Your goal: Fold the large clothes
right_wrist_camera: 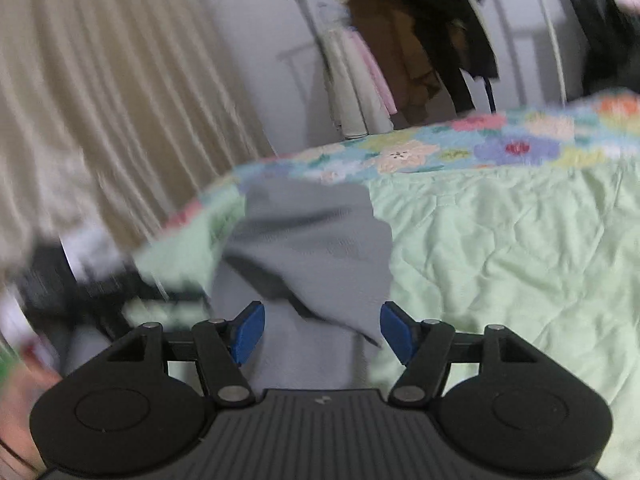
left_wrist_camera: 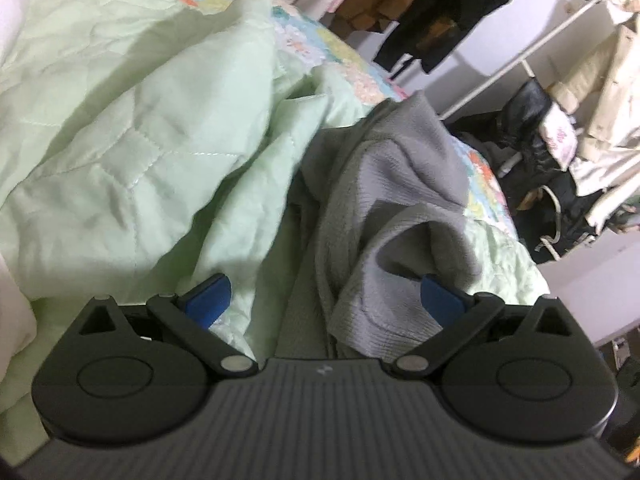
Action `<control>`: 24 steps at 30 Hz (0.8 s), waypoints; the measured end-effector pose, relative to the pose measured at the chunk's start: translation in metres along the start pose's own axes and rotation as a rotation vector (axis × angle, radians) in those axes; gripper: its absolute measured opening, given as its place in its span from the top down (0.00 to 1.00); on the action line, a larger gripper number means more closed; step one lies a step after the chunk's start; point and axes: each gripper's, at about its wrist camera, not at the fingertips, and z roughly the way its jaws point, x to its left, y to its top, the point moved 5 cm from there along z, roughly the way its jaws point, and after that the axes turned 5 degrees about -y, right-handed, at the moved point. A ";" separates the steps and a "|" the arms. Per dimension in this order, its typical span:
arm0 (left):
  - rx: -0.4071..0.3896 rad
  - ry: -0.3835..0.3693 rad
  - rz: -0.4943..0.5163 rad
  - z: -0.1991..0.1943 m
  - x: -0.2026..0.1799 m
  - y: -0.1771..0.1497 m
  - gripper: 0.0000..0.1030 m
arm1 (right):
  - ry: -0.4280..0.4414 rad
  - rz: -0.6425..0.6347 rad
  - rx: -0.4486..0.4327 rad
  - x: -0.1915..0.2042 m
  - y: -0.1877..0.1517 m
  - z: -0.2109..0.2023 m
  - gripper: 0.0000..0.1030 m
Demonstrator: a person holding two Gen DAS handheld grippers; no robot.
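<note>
Step in hand, as judged: taking hold of the crumpled grey knit garment (left_wrist_camera: 384, 216) to spread it before folding; best done by pinching a hem or seam edge, not a bunched middle, one grip at each end, then drawing it flat.
Left gripper (left_wrist_camera: 324, 300): blue pads spread wide; a loose fold of the garment lies between them against the right-hand pad, unpinched.
Right gripper (right_wrist_camera: 322, 334): jaws parted; grey cloth (right_wrist_camera: 312, 240) lies between the blue pads, not clamped; view blurred.
Garment location: heaped on the pale green quilted bedcover (left_wrist_camera: 120, 128), near the bed's floral edge (right_wrist_camera: 460, 144).
Beyond: white clothes rack (left_wrist_camera: 532, 52) with hanging dark clothes.
</note>
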 end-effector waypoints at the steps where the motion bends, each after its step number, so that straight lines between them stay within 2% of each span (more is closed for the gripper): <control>1: -0.001 -0.013 0.023 0.000 -0.005 -0.001 0.00 | -0.003 -0.047 -0.011 0.007 -0.002 0.004 0.37; 5: -0.005 -0.066 0.114 0.000 -0.024 -0.005 0.00 | -0.030 -0.199 -0.090 0.035 -0.009 0.022 0.37; 6: -0.011 -0.086 0.147 -0.001 -0.031 -0.006 0.00 | -0.016 -0.205 -0.059 0.036 -0.013 0.031 0.41; 8: -0.027 -0.118 0.193 -0.003 -0.042 -0.008 0.00 | 0.007 -0.195 0.000 0.038 -0.022 0.039 0.77; 10: -0.046 -0.147 0.216 -0.007 -0.051 -0.010 0.00 | 0.036 -0.141 0.048 0.031 -0.027 0.038 0.89; 12: -0.056 -0.156 0.231 -0.008 -0.056 -0.012 0.00 | 0.104 -0.130 0.130 0.030 -0.032 0.037 0.92; 14: -0.052 -0.135 0.261 -0.003 -0.062 -0.017 0.00 | 0.176 -0.135 0.230 0.032 -0.039 0.037 0.92; 16: -0.040 -0.108 0.291 0.004 -0.068 -0.021 0.00 | 0.213 -0.093 0.271 0.027 -0.042 0.038 0.92; 18: 0.061 0.023 0.354 0.029 -0.064 -0.032 0.00 | 0.252 -0.032 0.315 0.014 -0.036 0.031 0.88; 19: 0.089 0.062 0.367 0.037 -0.061 -0.037 0.02 | 0.254 -0.021 0.312 0.011 -0.034 0.028 0.82; 22: 0.142 0.144 0.403 0.054 -0.056 -0.048 0.05 | 0.170 0.022 0.181 -0.009 -0.009 0.013 0.58; 23: 0.139 0.150 0.412 0.055 -0.058 -0.048 0.05 | 0.091 -0.018 0.102 -0.011 -0.002 0.007 0.50; 24: 0.135 0.148 0.416 0.055 -0.060 -0.048 0.05 | 0.050 -0.046 0.068 -0.011 0.000 0.006 0.48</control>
